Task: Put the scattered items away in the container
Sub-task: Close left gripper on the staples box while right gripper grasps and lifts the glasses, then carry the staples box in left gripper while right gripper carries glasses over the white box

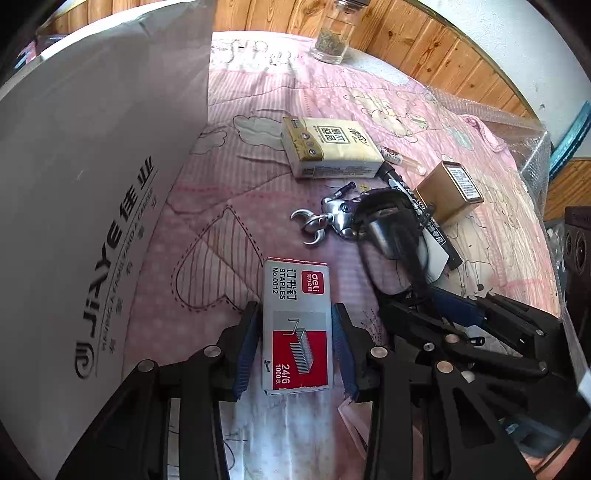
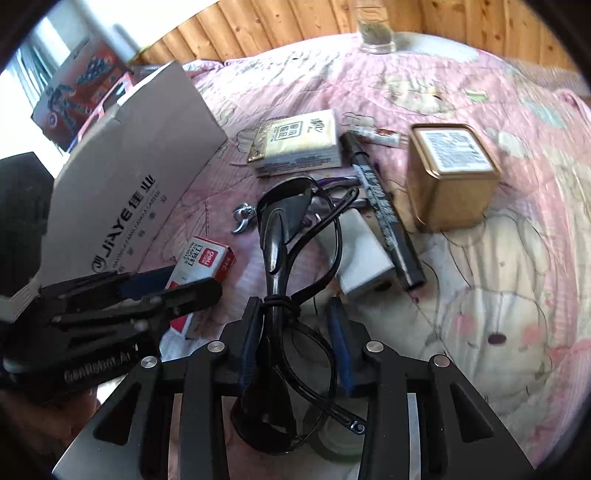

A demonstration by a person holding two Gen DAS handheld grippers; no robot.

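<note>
The red-and-white staples box (image 1: 295, 325) lies on the pink quilt (image 1: 258, 110), and my left gripper (image 1: 298, 325) is shut on its long sides. Seen from the right wrist, the left gripper (image 2: 192, 280) straddles the same staples box (image 2: 207, 258). My right gripper (image 2: 295, 317) is shut on black glasses (image 2: 284, 221), whose frame runs back between the fingers. In the left wrist view the right gripper (image 1: 424, 299) sits just right of the glasses (image 1: 384, 229). The white cardboard container (image 1: 92, 184) stands at the left, its wall (image 2: 129, 177) facing me.
On the quilt lie a tissue pack (image 1: 332, 147), a gold tin (image 1: 448, 190), a black marker (image 2: 384, 210), a white charger block (image 2: 362, 254), a silver metal claw piece (image 1: 321, 219) and a small tube (image 2: 380, 136). A glass jar (image 1: 332, 33) stands by the wooden headboard.
</note>
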